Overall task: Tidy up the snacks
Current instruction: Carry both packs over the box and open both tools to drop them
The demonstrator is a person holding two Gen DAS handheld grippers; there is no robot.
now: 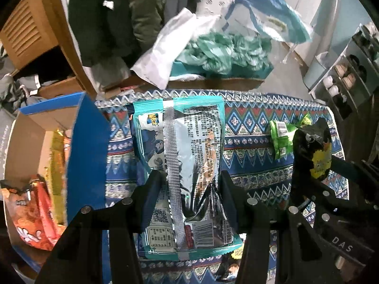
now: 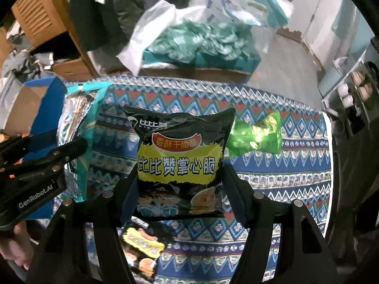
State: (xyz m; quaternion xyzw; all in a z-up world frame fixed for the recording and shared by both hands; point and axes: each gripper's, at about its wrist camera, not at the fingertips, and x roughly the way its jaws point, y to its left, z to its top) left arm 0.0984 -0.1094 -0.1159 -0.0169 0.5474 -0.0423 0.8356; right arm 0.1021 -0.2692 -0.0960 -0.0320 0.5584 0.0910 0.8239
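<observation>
left gripper [image 1: 189, 184]: fingers [image 1: 151, 184] narrow, clamped on teal snack pack [image 1: 187, 165], back side with barcode facing camera, lifted over worktop
right gripper [image 2: 180, 189]: fingers [image 2: 233, 189] mid-width, clamped on black-yellow noodle snack bag [image 2: 180, 156], front facing camera, lifted over worktop
worktop [image 2: 296, 165]: patterned blue cloth cover
green wrapper pack [image 2: 257, 135]: flat on cloth, far right, just beyond black bag
blue-edged cardboard box [image 1: 87, 156]: left of worktop, open top
box contents: orange-red snack bag [image 1: 33, 213] near end, yellow pack [image 1: 56, 161] upright against inner wall
second black-yellow pack [image 2: 142, 239]: on cloth, near edge, under right gripper
far teal box [image 1: 220, 68]: beyond worktop, heaped with green-white wrappers, exact kind unclear
</observation>
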